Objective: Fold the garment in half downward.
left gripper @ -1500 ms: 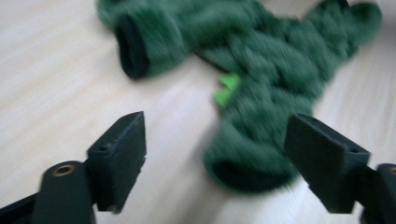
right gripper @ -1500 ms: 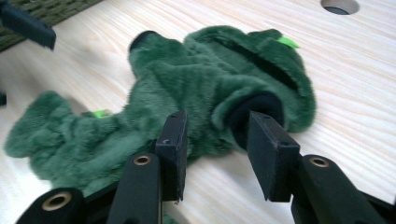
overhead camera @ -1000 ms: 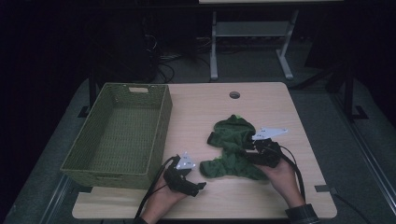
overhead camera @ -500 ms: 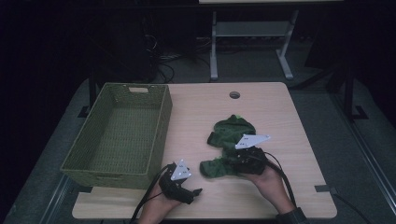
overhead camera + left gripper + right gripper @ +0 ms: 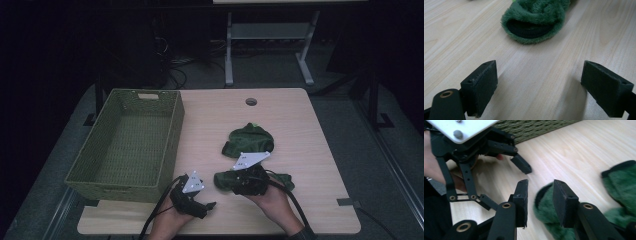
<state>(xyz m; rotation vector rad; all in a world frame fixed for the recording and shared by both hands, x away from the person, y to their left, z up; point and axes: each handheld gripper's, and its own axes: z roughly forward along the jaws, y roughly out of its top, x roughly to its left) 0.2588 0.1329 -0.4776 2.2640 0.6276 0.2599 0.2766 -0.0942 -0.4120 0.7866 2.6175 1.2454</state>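
Slippers are the work in hand: two fuzzy green ones on the wooden table (image 5: 300, 125), right of the woven green basket (image 5: 172, 135), which I judge is their destination; the far slipper (image 5: 248, 140) lies alone mid-table, the near slipper (image 5: 224, 180) sits just at my right gripper (image 5: 231, 181). Its jaws have just been closing and stand fairly narrow, low over the slipper's rim as though to pinch it; in the right gripper view the plush lies under the gap, but I see no pad pressing, so nothing is held yet. My left gripper (image 5: 206, 202) waits at the near edge, jaws wide and empty, aimed at the slipper's dark opening, probably ready to help. Much of the near slipper is covered by my right hand and gripper.
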